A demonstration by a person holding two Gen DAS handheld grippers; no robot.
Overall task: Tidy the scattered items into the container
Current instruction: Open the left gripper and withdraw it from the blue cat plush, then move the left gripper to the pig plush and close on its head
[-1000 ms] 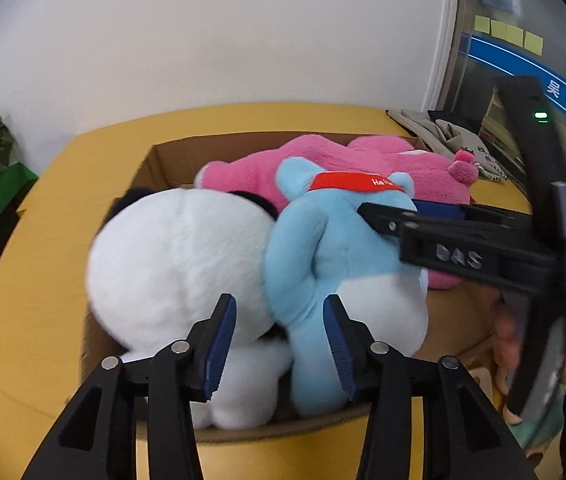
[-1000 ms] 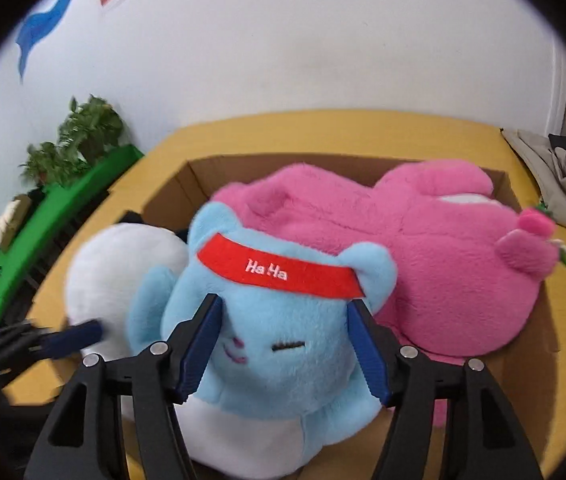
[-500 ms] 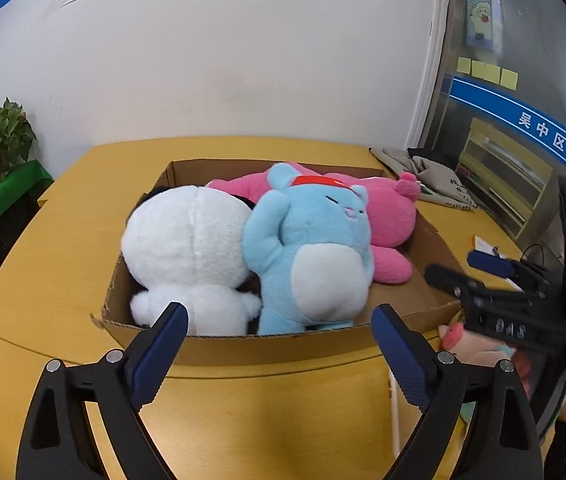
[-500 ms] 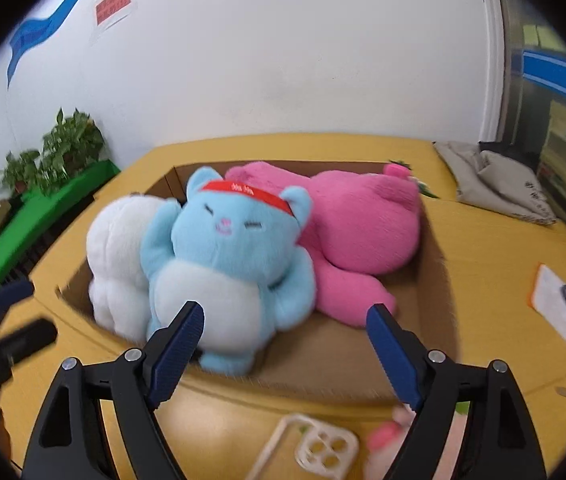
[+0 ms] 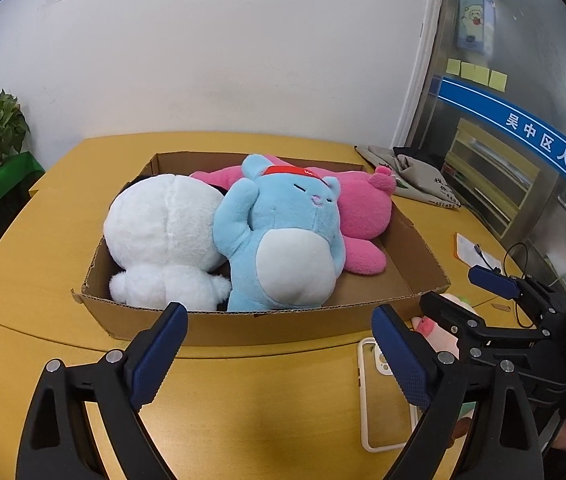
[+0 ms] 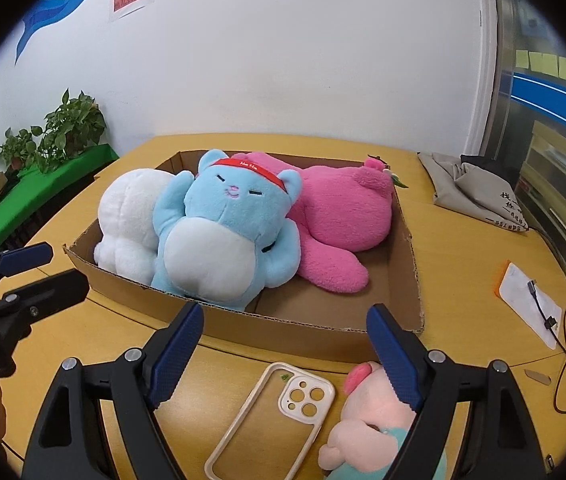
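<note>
A cardboard box (image 5: 267, 324) (image 6: 311, 332) on the yellow table holds a white plush (image 5: 163, 236) (image 6: 127, 216), a blue plush with a red headband (image 5: 287, 240) (image 6: 223, 236) and a pink plush (image 5: 363, 216) (image 6: 339, 216). In front of the box lie a clear phone case (image 6: 271, 416) (image 5: 383, 404) and a small pink plush pig (image 6: 367, 412) (image 5: 439, 336). My left gripper (image 5: 279, 356) is open and empty, in front of the box. My right gripper (image 6: 283, 356) is open and empty, above the phone case and the pig; it also shows in the left wrist view (image 5: 467, 292).
A grey cloth bag (image 6: 479, 192) (image 5: 423, 176) lies at the table's far right. A card with a cable (image 6: 531, 304) lies on the right. Potted plants (image 6: 51, 132) stand on a green shelf to the left. A white wall is behind the table.
Both grippers let go of the blue plush, opened wide and pulled back out of the box. The blue plush now lies in the box between the white and pink ones.
</note>
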